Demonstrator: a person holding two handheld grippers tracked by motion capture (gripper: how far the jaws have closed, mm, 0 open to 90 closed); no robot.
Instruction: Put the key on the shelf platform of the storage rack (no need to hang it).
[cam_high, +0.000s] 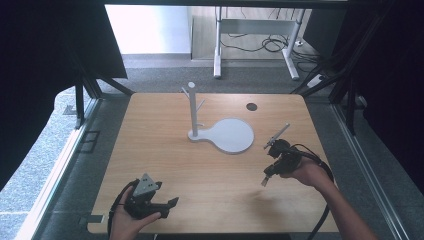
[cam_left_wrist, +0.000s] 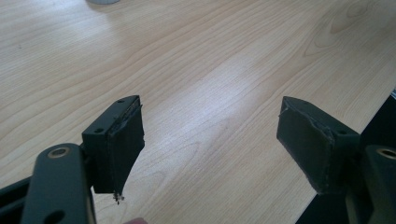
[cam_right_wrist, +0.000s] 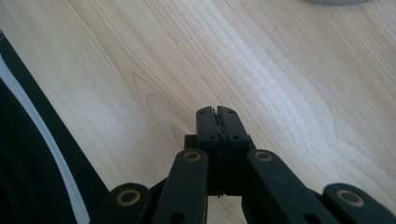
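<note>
**A:** What is on the table (cam_high: 150, 150) right now?

**B:** A pale wooden tabletop with 1 white stand (cam_high: 193, 111) near its middle — an upright post with short pegs, rising from the narrow end of a flat round base plate (cam_high: 234, 135). A small dark disc (cam_high: 251, 106) is set into the wood behind it. Nothing hangs on the pegs.

**A:** And the 2 grippers?

**B:** The left gripper (cam_high: 169, 207) sits low at the near edge, held in a hand, well apart from the stand. Seen from its own camera, its 2 padded jaws stand wide apart over bare wood, gripping nothing. The right gripper (cam_high: 270, 157) is at the right, near the base plate but not touching it. From its camera its jaws are pressed together with nothing between them.

**A:** What could go wrong from here?

**B:** As I judge it, the stand is the nearest thing to reach for, and its post is tall and thin. A sideways knock from the right gripper could slide or tip it. The closed jaws would also have to part before gripping a peg — otherwise they only push. The trailing cable (cam_high: 320, 220) could drag across the plate too.
</note>
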